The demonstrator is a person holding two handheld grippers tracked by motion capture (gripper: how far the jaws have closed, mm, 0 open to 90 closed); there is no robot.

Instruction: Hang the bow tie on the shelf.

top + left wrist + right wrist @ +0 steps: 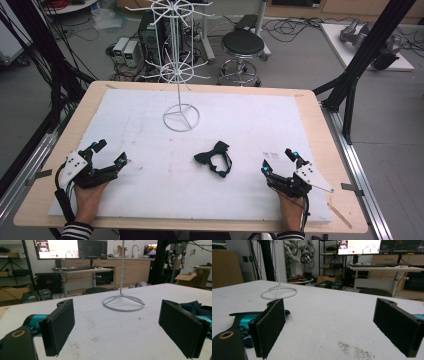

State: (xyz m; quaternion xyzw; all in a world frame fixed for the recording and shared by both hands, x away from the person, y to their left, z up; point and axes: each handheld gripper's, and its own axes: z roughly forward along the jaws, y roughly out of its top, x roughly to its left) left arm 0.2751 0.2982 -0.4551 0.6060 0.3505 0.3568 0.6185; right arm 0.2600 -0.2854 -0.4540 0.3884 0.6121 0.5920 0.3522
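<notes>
A black bow tie point(213, 158) with its strap lies flat on the white board, near the middle. My left gripper point(110, 153) rests at the board's front left, open, with nothing between its jaws. My right gripper point(278, 161) rests at the front right, also open and empty. Both are held low on the board by a hand, a good way from the bow tie. In the left gripper view the wide-apart jaws point(120, 327) frame bare board, and the bow tie point(191, 306) peeks out behind the right jaw. In the right gripper view the jaws point(334, 327) stand equally wide.
A white wire display stand point(180, 118) with hooked arms rises from a ring base at the board's far middle; its base point(123, 303) point(279, 293) is seen from both grippers. The wooden table edge point(320, 130) borders the board. A stool point(242, 45) and cables lie beyond.
</notes>
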